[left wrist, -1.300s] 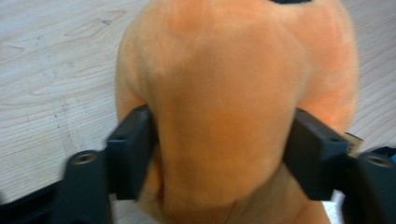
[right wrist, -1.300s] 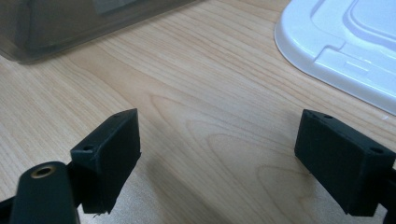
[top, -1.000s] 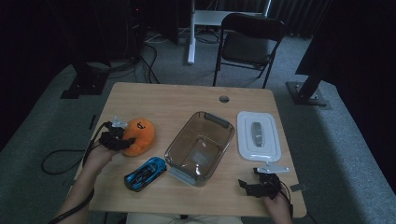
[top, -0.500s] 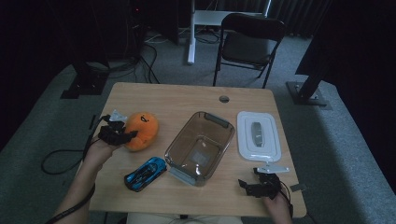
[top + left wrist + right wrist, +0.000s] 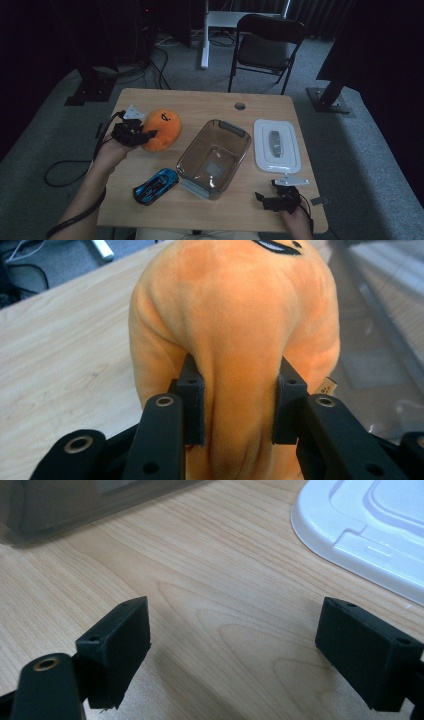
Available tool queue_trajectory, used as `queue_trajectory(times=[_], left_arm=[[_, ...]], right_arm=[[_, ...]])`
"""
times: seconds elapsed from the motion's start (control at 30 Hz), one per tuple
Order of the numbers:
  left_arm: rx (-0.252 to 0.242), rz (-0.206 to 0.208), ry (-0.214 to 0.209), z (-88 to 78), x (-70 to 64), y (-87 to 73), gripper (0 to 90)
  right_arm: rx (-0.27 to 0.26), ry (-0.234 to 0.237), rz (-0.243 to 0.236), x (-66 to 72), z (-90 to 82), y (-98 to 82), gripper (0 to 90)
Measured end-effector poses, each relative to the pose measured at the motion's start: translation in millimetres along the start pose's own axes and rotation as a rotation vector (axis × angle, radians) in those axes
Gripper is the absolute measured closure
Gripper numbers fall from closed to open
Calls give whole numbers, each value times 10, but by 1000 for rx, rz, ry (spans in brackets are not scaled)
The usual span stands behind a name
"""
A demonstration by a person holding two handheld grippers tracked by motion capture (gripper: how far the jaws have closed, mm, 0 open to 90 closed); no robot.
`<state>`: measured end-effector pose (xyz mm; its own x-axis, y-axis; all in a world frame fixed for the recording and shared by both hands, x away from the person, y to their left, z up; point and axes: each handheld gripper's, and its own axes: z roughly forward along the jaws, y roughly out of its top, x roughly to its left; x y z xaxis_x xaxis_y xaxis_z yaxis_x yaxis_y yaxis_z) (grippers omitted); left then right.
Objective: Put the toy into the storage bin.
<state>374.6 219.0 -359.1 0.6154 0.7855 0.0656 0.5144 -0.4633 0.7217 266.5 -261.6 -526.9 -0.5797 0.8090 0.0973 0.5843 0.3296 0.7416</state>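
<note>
With the plush (image 5: 161, 130) pinched at left of frame, the step in hand looks like a carry to the bin (image 5: 214, 158); next move calls for clearing its rim. Left hand-held gripper (image 5: 239, 407) clenches a plush fold. Right hand-held gripper (image 5: 240, 655) rests wide open, empty, on the table (image 5: 215, 595).

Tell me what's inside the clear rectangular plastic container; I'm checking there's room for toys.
The clear rectangular plastic container holds nothing; the wooden table shows through its base. Its smoky walls partly veil the corners.

The right tool (image 5: 232, 655) hangs spread wide above the wooden table (image 5: 215, 580), white lid (image 5: 370, 535) just ahead.
</note>
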Motion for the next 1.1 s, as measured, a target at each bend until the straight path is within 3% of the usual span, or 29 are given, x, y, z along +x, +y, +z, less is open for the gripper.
queue_trajectory(times=[0.53,0.77,1.1], left_arm=[[-20,109,-61,68,-408,525,673],[-34,119,-87,108,-494,715,673],[-21,165,-143,290,-746,938,672]], right_arm=[[23,-63,-51,74,27,7,138],[26,-72,-59,85,31,8,138],[27,-72,-59,83,31,9,138]])
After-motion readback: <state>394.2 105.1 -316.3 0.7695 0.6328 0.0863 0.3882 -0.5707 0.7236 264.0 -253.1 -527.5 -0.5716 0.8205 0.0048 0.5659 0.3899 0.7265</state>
